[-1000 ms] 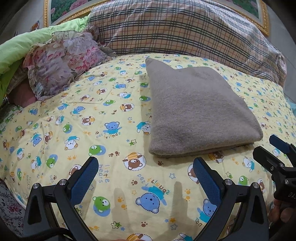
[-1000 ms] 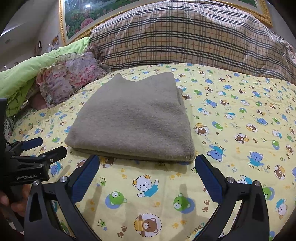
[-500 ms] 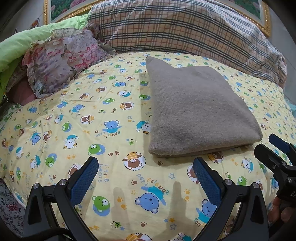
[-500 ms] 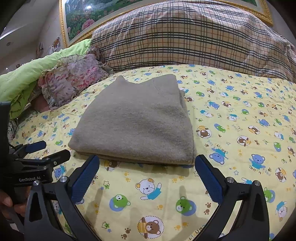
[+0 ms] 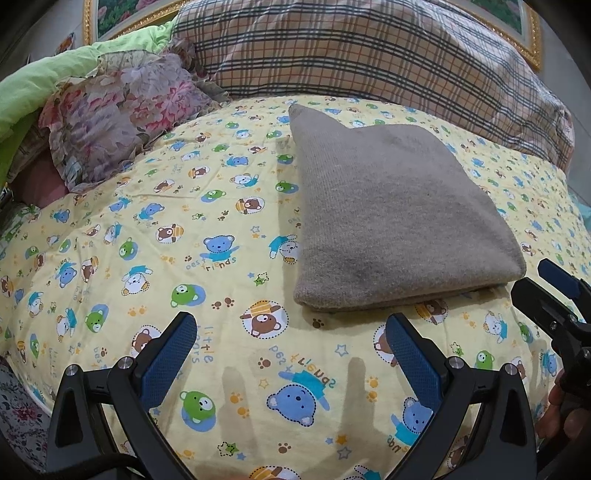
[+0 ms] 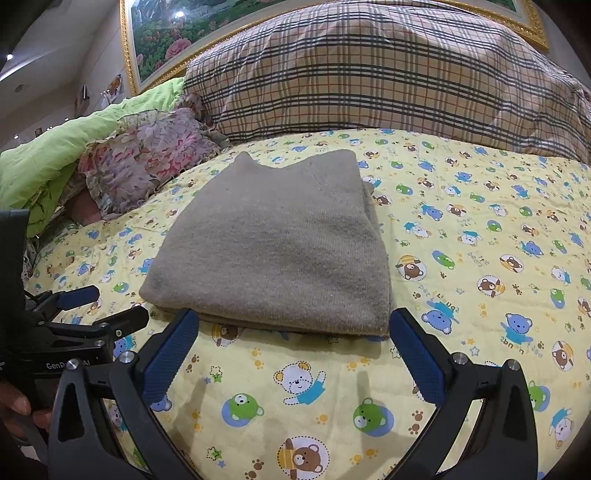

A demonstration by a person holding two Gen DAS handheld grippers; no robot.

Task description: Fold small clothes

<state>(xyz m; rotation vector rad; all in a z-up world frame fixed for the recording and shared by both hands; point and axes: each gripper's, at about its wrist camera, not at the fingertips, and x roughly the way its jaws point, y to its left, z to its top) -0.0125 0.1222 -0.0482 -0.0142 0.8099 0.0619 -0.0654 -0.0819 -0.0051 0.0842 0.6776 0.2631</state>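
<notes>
A grey-brown knit garment lies folded into a flat rectangle on the yellow bear-print bedsheet; it also shows in the right wrist view. My left gripper is open and empty, hovering just short of the garment's near left corner. My right gripper is open and empty, its jaws spread in front of the garment's near edge. Each gripper shows at the edge of the other's view, the right gripper and the left gripper.
A large plaid pillow lies behind the garment. A floral cushion and a green quilt sit at the left. A gold-framed picture hangs behind the bed.
Both grippers have eased slightly forward toward the folded garment, still open. The garment has not moved.
</notes>
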